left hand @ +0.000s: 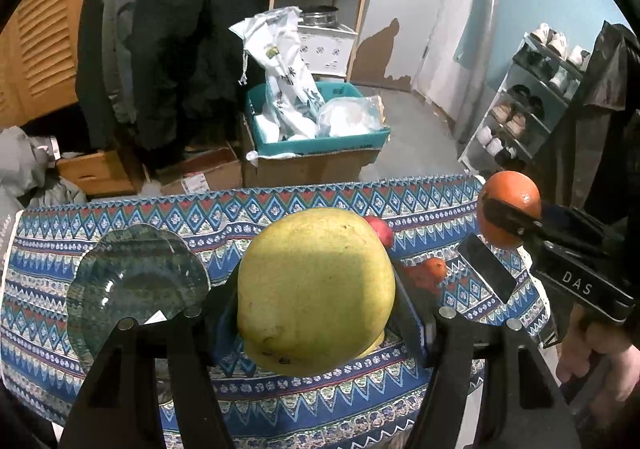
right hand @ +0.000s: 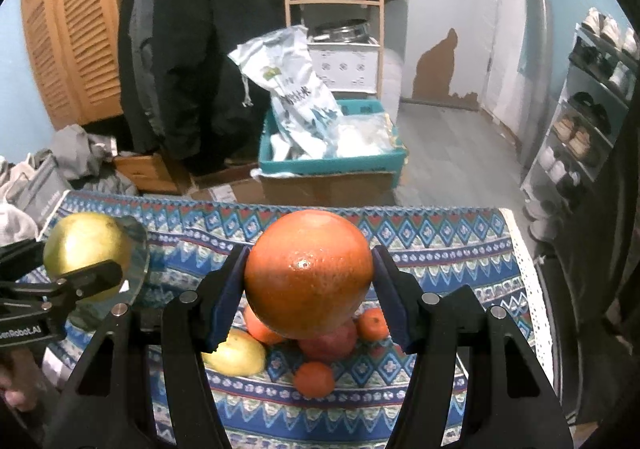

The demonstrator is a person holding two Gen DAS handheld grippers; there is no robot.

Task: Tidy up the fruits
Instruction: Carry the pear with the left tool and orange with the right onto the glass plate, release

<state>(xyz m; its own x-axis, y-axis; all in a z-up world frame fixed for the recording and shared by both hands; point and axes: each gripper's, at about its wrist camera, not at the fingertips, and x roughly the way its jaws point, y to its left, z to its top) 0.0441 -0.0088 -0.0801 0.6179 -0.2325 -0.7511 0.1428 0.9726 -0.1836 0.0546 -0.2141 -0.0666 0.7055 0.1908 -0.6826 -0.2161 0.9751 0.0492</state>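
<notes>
My left gripper (left hand: 316, 301) is shut on a large yellow-green pomelo (left hand: 316, 289) and holds it above the patterned tablecloth (left hand: 320, 205), just right of a green glass plate (left hand: 136, 281). My right gripper (right hand: 308, 289) is shut on a big orange (right hand: 308, 273) and holds it above a pile of fruit: a yellow fruit (right hand: 236, 357), a red apple (right hand: 328, 341) and small oranges (right hand: 314, 379). The orange also shows in the left wrist view (left hand: 510, 209) at the right. The pomelo (right hand: 86, 253) and the plate (right hand: 138, 249) show at the left of the right wrist view.
Beyond the table's far edge stand cardboard boxes (left hand: 312, 165) and a teal bin with bags (left hand: 316, 121). A shoe rack (left hand: 524, 105) stands at the right, dark coats (left hand: 172, 33) hang at the back left. A red fruit (left hand: 378, 229) peeks from behind the pomelo.
</notes>
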